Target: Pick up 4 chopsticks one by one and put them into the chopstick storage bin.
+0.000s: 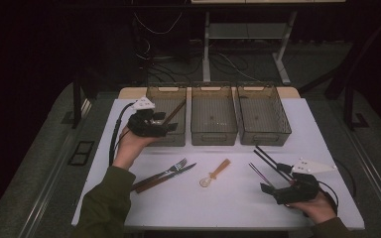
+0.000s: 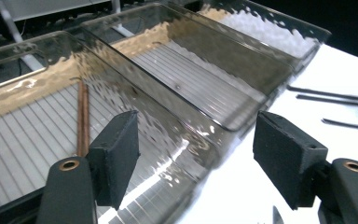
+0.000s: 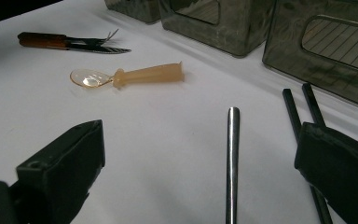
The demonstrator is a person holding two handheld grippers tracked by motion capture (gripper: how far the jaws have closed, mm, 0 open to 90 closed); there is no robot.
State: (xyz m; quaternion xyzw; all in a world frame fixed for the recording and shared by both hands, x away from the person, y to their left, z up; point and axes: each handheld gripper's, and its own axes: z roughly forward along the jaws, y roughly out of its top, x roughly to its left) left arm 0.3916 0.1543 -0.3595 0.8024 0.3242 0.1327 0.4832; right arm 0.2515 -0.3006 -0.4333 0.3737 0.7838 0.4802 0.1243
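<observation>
A white worktop [image 1: 188, 198] carries three clear bins. The left claw [image 1: 164, 130] hangs open and empty over the left bin [image 1: 177, 136], where brown chopsticks [image 2: 82, 116] lie. The right claw [image 1: 273, 186] rests open around a metal rod [image 3: 232, 158].

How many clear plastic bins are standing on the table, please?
3, in a row at the table's far edge: the left bin by the left gripper, the middle bin, and the right bin.
</observation>
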